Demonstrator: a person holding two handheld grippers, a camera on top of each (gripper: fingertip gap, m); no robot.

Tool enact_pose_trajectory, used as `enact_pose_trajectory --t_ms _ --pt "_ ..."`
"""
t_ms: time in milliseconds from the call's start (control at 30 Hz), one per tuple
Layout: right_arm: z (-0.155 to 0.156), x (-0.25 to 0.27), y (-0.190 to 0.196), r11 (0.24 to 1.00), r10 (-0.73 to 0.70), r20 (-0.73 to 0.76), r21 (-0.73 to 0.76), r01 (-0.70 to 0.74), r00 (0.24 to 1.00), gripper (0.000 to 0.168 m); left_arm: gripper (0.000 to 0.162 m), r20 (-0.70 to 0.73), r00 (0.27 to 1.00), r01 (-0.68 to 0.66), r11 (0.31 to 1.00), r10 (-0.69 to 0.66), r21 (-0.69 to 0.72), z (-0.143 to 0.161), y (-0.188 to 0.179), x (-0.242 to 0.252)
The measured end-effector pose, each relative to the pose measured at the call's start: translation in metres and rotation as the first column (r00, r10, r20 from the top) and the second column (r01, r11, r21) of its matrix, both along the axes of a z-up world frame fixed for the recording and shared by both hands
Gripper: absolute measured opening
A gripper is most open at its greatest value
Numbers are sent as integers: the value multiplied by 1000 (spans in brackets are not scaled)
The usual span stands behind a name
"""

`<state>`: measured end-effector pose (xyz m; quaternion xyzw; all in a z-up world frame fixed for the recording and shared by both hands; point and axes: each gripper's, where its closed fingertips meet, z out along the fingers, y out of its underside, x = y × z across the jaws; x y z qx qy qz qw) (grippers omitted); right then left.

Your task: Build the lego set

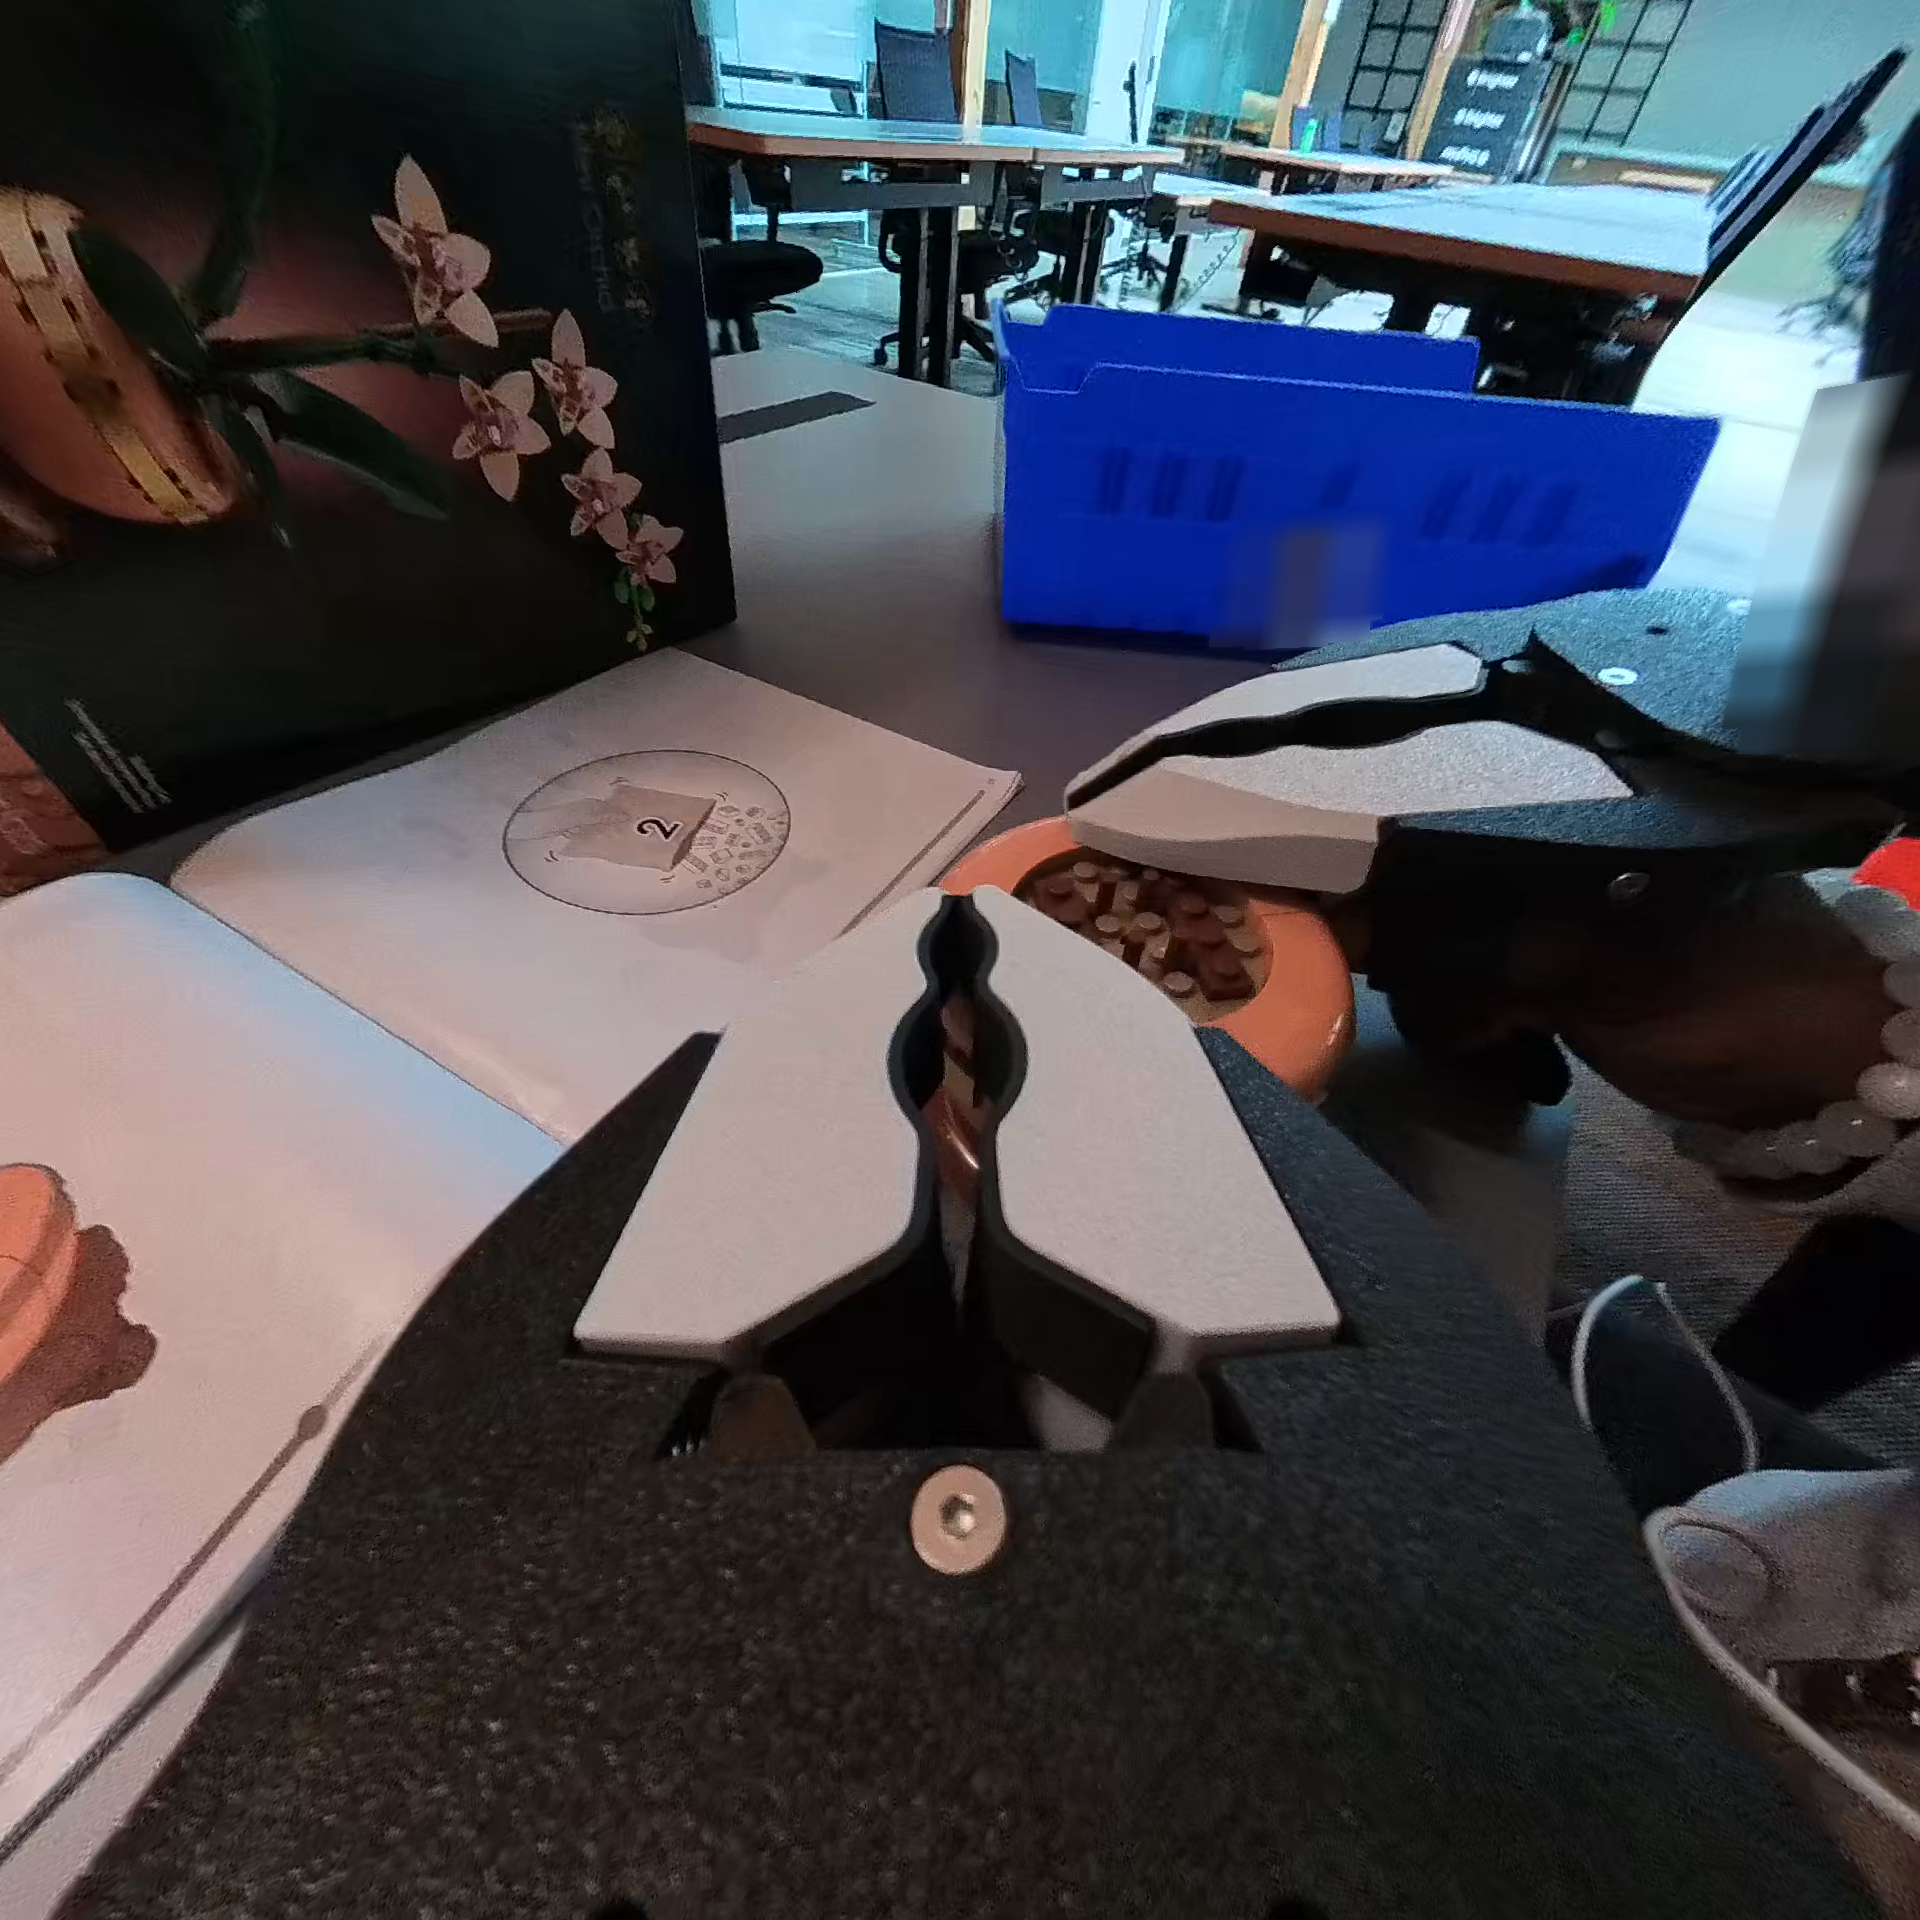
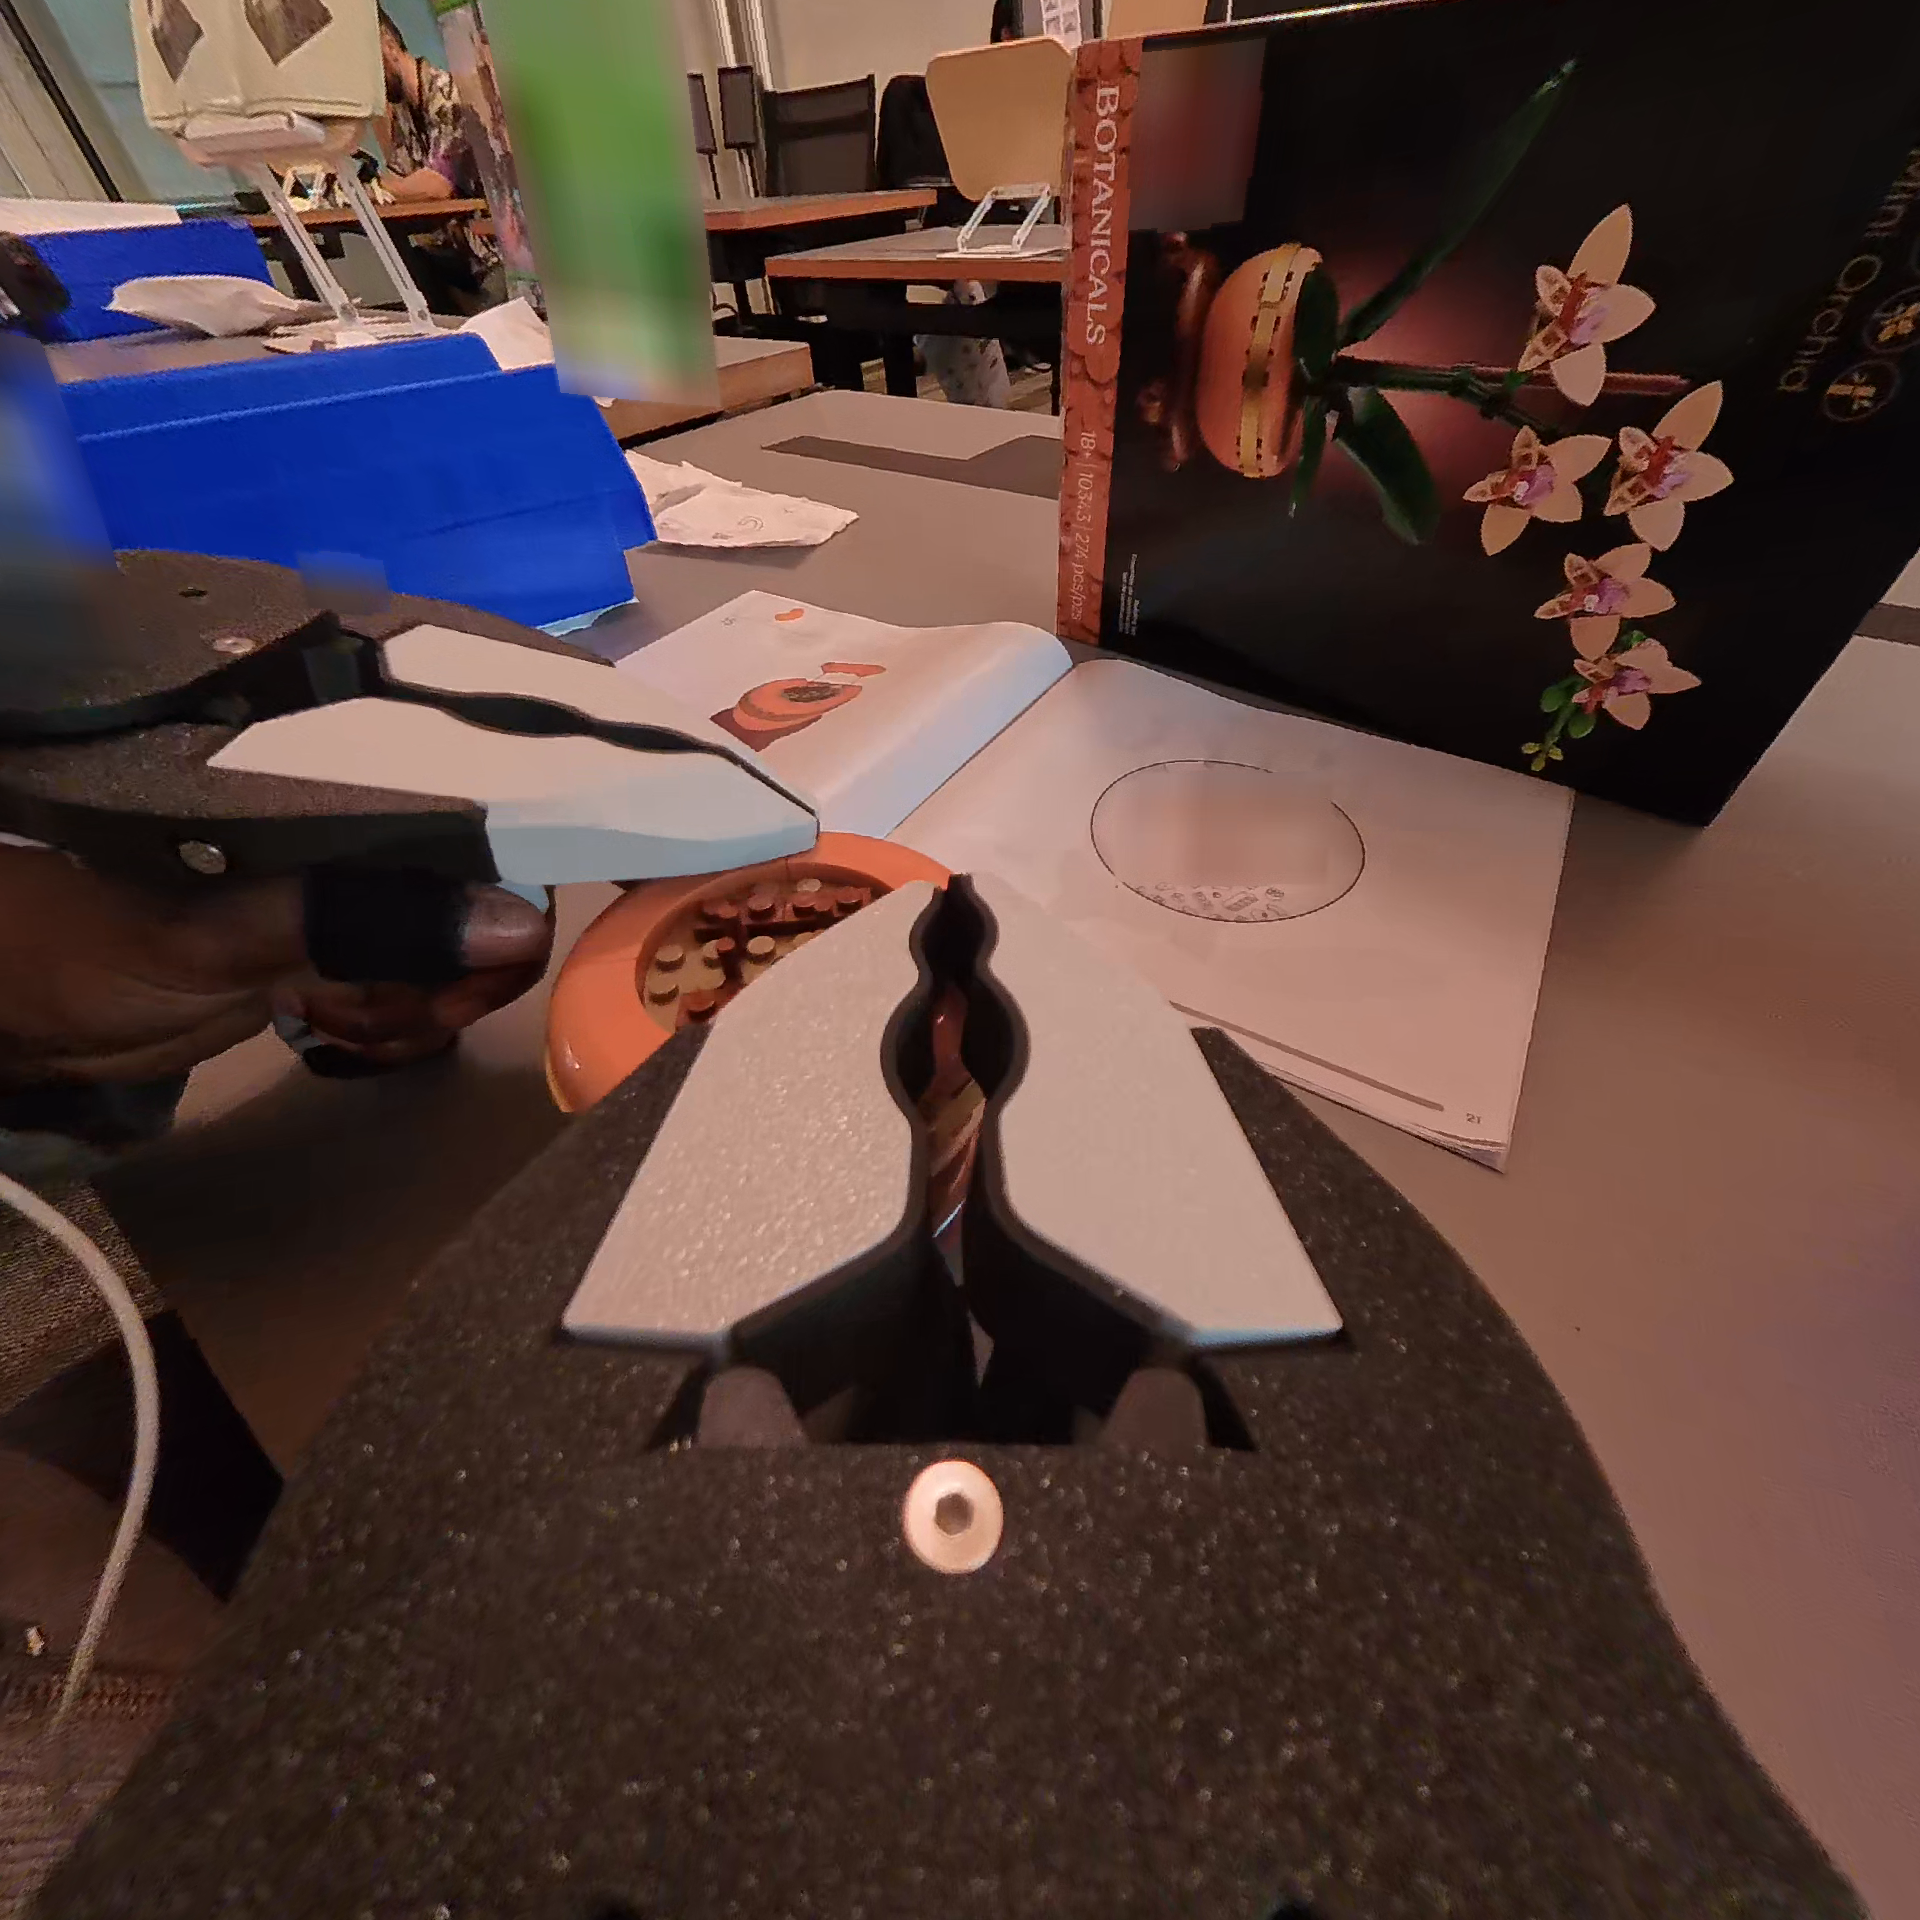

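A round orange lego pot [image 1: 1299, 1013] with a brown studded filling [image 1: 1153, 925] sits on the grey table; it also shows in the right wrist view [image 2: 587, 1003]. My left gripper [image 1: 961, 914] is shut, its tips just over the pot's near rim, and the pot shows through the finger gap. It appears from the side in the right wrist view [image 2: 795, 810], hovering above the pot. My right gripper [image 2: 956, 894] is shut too, tips over the pot's filling. It also shows in the left wrist view [image 1: 1081, 798], resting low over the pot's far rim. No loose piece shows between either pair of fingers.
An open instruction booklet [image 1: 520, 935] [image 2: 1299, 935] lies beside the pot. The dark set box [image 1: 312, 416] [image 2: 1455, 416] stands behind it. A blue bin [image 1: 1299, 499] [image 2: 343, 488] stands at the back. A torn white bag [image 2: 748, 509] lies by the bin. A person's hand [image 2: 208, 987] holds the left gripper. My two grippers' fingertips are within a few centimetres of each other.
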<state>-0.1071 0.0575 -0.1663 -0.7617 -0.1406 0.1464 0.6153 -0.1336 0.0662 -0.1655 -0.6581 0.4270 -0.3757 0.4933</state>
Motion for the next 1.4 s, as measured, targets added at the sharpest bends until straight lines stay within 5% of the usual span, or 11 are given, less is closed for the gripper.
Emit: enact_pose_trajectory --t_ms 267,367,400,433,467,567,800,867,1200,1367,1400 --pt "6 4 -1 998 68 -17 17 -67 998 0 0 10 999 45 999 -45 1 3 -2 -1" --pt "39 13 -16 966 222 3 134 -220 975 0 0 167 983 85 996 -80 -24 26 2 -20" --pt "46 17 -21 952 256 55 158 -261 965 27 2 219 965 150 989 -143 -12 34 -4 -27" --pt "45 21 -20 950 261 96 148 -273 960 102 44 237 949 222 975 -210 -22 36 -11 -31" --pt "32 25 -19 955 281 138 61 -291 950 121 73 216 940 284 957 -264 -66 30 -17 -32" --pt "4 5 -36 856 515 113 -112 -504 850 117 94 123 909 411 905 -398 -109 15 -33 -26" --pt "-33 -25 -30 724 689 198 -248 -644 698 104 75 -54 869 493 869 -491 32 -4 -35 -2" --pt "-35 -24 -23 748 664 245 -237 -620 707 92 71 -66 865 500 865 -497 45 -4 -34 -1" --pt "-36 -24 -27 751 660 273 -273 -602 700 91 70 -116 856 512 858 -504 49 -6 -38 -3" --pt "-30 -24 -30 755 653 215 -270 -598 726 94 70 -84 862 504 863 -499 45 -5 -40 -4" --pt "-23 -19 -29 775 626 184 -259 -577 758 107 71 -75 865 499 865 -495 49 -3 -40 -4"
